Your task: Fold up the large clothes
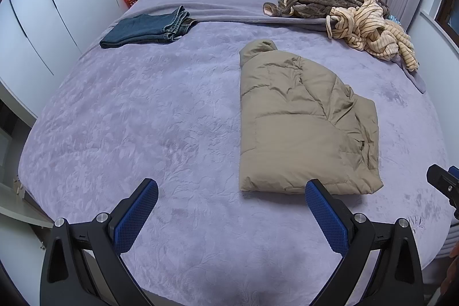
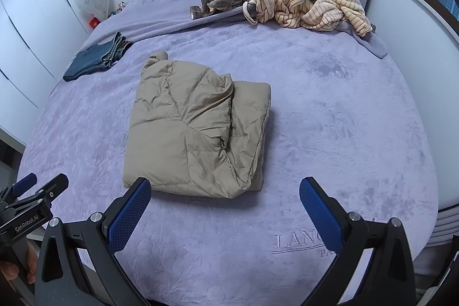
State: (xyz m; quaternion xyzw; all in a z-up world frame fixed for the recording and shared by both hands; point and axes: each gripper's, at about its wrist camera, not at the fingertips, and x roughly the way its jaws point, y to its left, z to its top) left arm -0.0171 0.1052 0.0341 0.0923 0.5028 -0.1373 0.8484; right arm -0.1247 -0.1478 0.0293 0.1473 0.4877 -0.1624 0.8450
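Both the left gripper (image 1: 232, 191) and the right gripper (image 2: 225, 189) hang spread wide with nothing between their blue pads, above the near edge of the lilac bedspread (image 1: 149, 111). The tan puffer jacket (image 2: 198, 128) lies folded into a rough rectangle mid-bed, just beyond the fingertips and touched by neither. Farther off, folded jeans (image 1: 149, 27) rest to the left, and a rumpled pile of striped and brown clothes (image 2: 289, 2) lies near the headboard.

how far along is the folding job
Done: the jeans lie folded, and the tan jacket is folded into a bundle mid-bed. In hand: nothing; the left claw and right claw are open. Left: the heap of striped and brown clothes near the headboard.
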